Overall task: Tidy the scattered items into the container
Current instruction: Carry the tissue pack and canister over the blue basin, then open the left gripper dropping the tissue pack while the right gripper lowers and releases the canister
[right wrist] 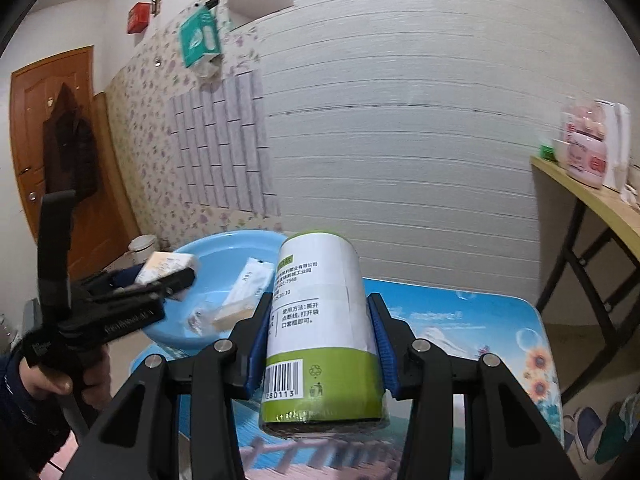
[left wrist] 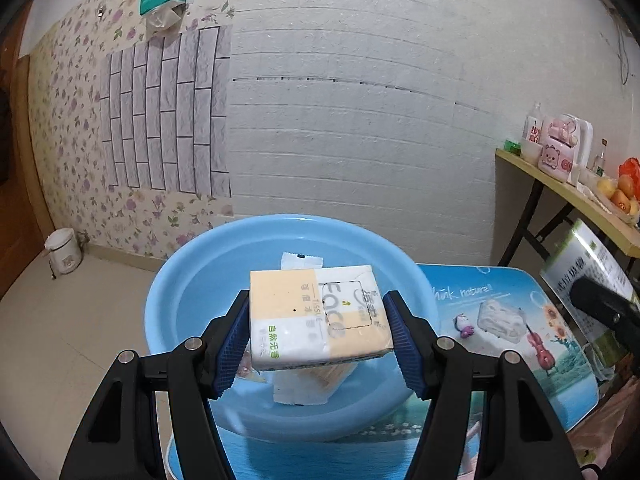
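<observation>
The left tongs clench a tissue pack above the blue basin (packets already inside); lower before releasing. The right tongs clamp a bag roll over the bench.

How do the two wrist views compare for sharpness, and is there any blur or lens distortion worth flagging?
Left wrist view: sharp; print on the peach-and-white tissue pack in the left tongs reads clearly; fisheye curves the wall lines. Right wrist view: softer, motion blur smears the pink kettle and round blue plastic basin; the green-and-white cylindrical roll in the right tongs stays legible.
</observation>
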The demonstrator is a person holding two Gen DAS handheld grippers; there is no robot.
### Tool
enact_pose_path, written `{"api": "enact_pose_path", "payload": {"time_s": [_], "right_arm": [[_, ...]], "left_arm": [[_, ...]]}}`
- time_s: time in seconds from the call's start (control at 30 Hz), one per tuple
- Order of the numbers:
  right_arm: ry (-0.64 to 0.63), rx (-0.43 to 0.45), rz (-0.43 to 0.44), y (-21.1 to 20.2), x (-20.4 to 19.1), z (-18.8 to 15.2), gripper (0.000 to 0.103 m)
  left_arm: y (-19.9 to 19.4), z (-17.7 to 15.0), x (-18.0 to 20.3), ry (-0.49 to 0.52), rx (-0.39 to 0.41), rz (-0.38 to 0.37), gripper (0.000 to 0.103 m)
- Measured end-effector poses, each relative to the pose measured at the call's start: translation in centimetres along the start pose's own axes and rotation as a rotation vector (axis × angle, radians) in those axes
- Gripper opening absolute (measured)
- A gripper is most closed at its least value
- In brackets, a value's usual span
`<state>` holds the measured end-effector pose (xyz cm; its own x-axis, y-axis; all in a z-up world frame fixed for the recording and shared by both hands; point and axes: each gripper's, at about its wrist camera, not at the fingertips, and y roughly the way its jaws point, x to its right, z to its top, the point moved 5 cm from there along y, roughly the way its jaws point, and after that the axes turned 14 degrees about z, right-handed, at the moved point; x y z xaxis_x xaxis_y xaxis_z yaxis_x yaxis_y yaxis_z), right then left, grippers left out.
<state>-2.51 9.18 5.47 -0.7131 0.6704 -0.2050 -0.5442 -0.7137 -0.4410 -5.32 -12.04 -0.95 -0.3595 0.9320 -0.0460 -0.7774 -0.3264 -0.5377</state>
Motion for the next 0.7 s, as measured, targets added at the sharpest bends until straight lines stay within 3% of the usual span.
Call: {"api": "enact_pose_path", "payload": {"time_s": [0.4,0.7], "right_arm": [[-0.022,-0.044,0.085,6.1,-2.9,1.3,0.047],[-0.032,-0.106,0.088,10.7,-3.7,1.1,0.047]], "left_arm": [[2.4,-0.1,-1.6,0.026,-0.007,-0.003,0.063],[5.4,-0.6,-2.6,0.034,-0.048,-0.026,0.063]]}}
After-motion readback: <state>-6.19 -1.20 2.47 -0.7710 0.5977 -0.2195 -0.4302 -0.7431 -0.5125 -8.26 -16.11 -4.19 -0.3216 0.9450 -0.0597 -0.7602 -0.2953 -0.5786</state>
